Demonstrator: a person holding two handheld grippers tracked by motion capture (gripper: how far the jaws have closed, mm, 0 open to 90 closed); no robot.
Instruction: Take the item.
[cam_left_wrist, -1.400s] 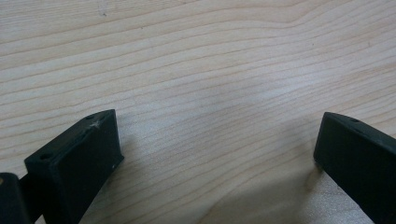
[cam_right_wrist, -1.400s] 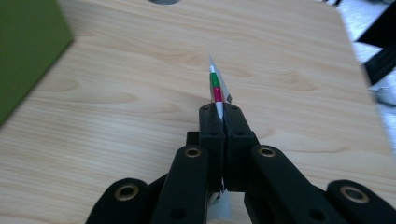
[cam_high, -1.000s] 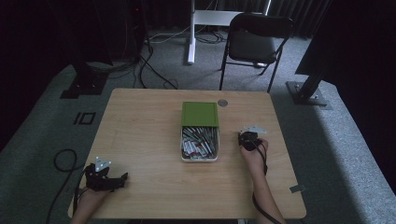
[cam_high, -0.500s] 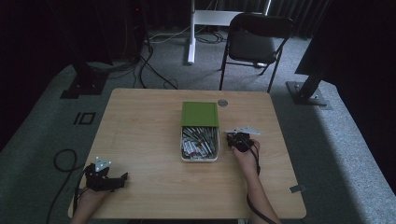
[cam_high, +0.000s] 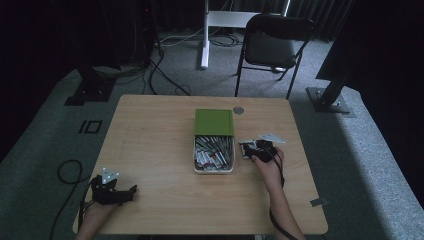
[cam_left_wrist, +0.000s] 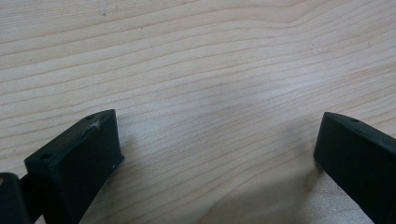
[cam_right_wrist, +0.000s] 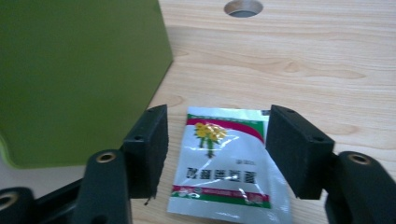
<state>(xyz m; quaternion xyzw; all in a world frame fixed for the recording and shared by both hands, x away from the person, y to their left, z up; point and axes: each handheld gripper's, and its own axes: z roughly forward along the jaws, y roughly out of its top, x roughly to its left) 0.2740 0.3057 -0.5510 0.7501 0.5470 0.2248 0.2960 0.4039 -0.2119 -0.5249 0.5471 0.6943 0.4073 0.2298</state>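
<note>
A silver sachet (cam_right_wrist: 226, 172) with a yellow flower print and red and green bands lies flat on the wooden table (cam_right_wrist: 303, 56). My right gripper (cam_right_wrist: 217, 126) is open, one jaw on each side of the sachet, neither touching it. It sits just right of the box of sachets (cam_high: 213, 152), whose green lid (cam_high: 213, 122) is swung back. The lid (cam_right_wrist: 79, 79) fills the left of the right gripper view. My left gripper (cam_high: 129, 192) rests open at the table's front left, over bare wood (cam_left_wrist: 210, 93), with nothing between its jaws.
A round cable hole (cam_high: 238, 110) lies in the table behind the box. A folding chair (cam_high: 272, 47) and a white stand (cam_high: 205, 35) are beyond the far edge. Bare tabletop spreads between the two grippers.
My right gripper has moved left toward the box, and its jaws now flank the sachet. The left gripper has stayed put.
</note>
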